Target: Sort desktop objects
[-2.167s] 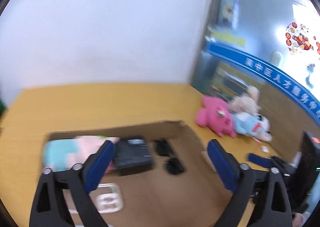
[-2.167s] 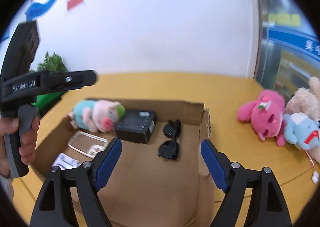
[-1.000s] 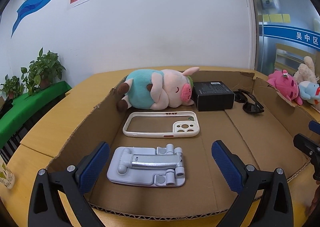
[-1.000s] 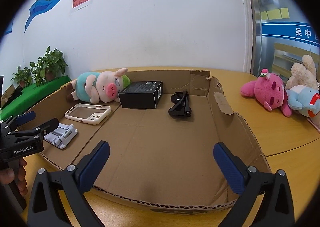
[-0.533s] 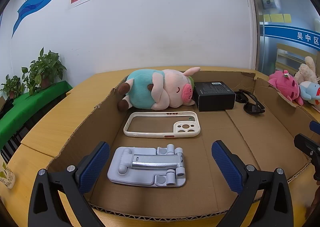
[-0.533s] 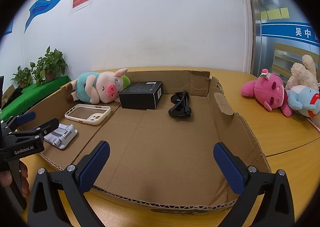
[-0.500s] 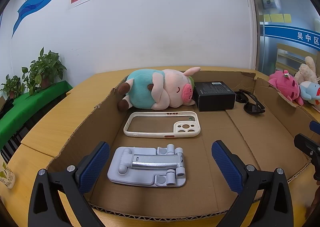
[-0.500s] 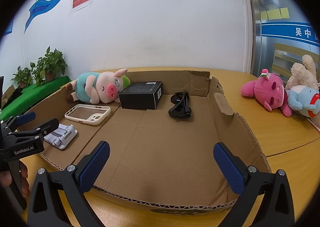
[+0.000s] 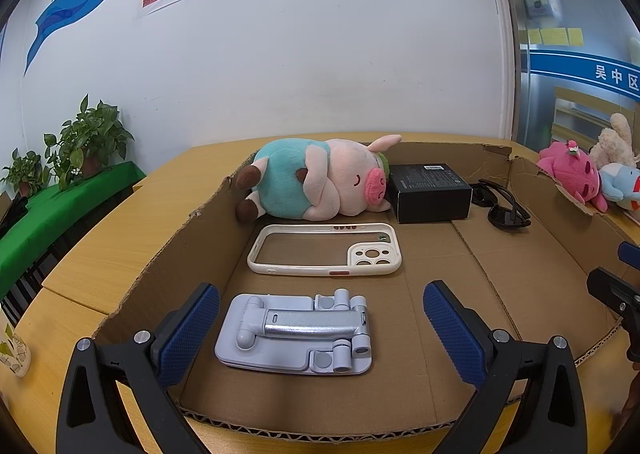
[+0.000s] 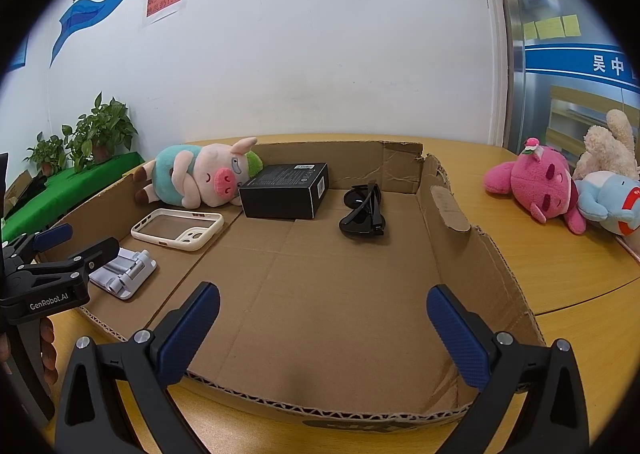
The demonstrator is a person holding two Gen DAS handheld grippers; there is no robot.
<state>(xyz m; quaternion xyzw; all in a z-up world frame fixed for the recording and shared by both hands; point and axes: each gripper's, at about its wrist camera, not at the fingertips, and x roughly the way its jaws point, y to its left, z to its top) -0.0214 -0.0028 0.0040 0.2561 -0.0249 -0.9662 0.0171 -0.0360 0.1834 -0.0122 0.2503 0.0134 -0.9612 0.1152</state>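
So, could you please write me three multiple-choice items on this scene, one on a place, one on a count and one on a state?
1. Where does the black box lie?
A. Between the pig plush and the sunglasses
B. On the table outside the cardboard tray
C. On top of the phone case

2. How many items lie inside the tray?
A. Three
B. Five
C. Seven

3. What state is the left gripper in?
A. Shut on the phone stand
B. Shut on nothing
C. Open, holding nothing

Answers:
1. A: the box lies with the plush on one side and the sunglasses on the other.
2. B: plush, box, sunglasses, case and stand.
3. C: its blue pads stand wide apart, touching nothing.
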